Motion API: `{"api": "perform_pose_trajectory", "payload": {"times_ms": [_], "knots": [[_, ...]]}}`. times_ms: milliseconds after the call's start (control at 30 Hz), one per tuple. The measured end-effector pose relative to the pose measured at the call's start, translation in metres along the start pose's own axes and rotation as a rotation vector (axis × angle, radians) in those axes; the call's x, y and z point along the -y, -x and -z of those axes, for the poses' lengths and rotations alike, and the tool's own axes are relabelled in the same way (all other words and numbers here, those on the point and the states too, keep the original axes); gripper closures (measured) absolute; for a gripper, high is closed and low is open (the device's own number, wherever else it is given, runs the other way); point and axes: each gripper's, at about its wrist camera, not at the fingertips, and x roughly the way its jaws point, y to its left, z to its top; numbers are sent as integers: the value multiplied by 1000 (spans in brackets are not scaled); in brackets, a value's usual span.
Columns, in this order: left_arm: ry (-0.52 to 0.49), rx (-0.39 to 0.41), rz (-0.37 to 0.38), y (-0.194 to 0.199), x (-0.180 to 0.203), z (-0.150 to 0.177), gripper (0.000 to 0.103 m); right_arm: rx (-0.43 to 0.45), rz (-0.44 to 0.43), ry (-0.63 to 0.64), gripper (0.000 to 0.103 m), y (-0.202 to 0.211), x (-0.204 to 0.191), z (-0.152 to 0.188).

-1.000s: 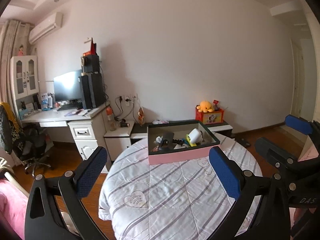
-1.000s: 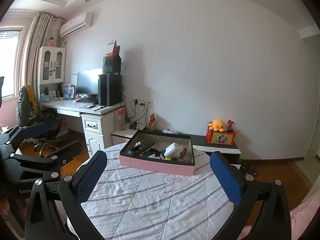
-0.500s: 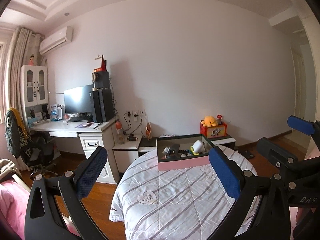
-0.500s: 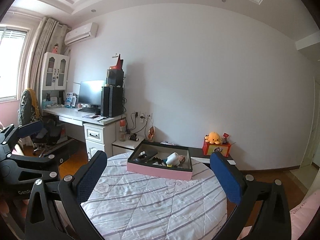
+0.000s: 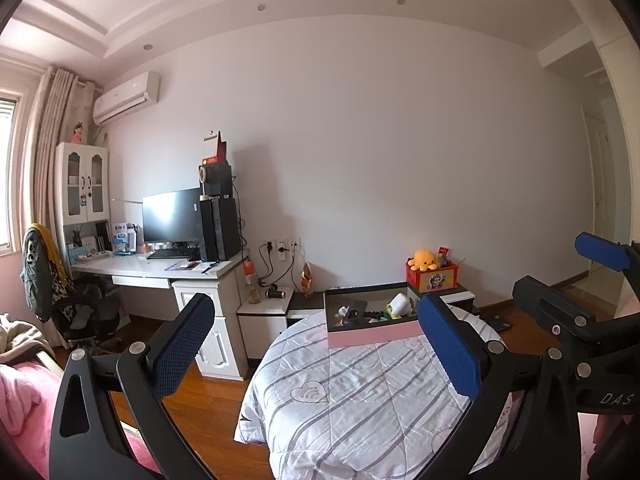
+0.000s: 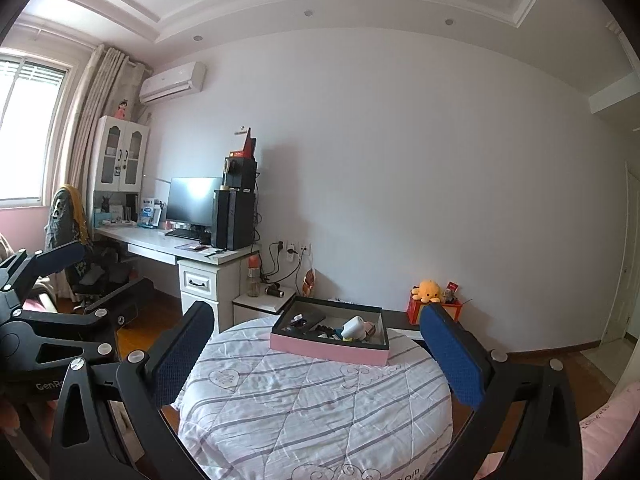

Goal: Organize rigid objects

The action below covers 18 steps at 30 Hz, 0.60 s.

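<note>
Shallow pink-sided box (image 6: 329, 351) with a dark rim, sitting open-topped at the far edge of the round quilt-covered table (image 6: 304, 412). Inside, loosely heaped: a white mug-shaped piece (image 6: 353, 327) tipped on its side toward the right half, a flat black item (image 6: 310, 317) lying in the left half, and small dark bits between them, too small to make out. Same box (image 5: 374, 335) from the left wrist view, with the white piece (image 5: 401, 303) right of the black one (image 5: 356, 309).
</note>
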Motion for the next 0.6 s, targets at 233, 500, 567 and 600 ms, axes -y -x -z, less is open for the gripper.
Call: {"api": "perform_pose_trajectory", "payload": {"times_ms": [233, 500, 567, 600], "knots": [[-7, 26, -1, 14, 0, -3, 0, 32, 14, 20, 0, 15, -5, -4], [-15, 37, -8, 18, 2, -3, 0, 40, 21, 14, 0, 19, -6, -3], [-17, 36, -7, 18, 2, -3, 0, 41, 24, 16, 0, 20, -8, -4], [-17, 38, -8, 20, 1, -4, 0, 42, 24, 14, 0, 21, -8, -4]]}}
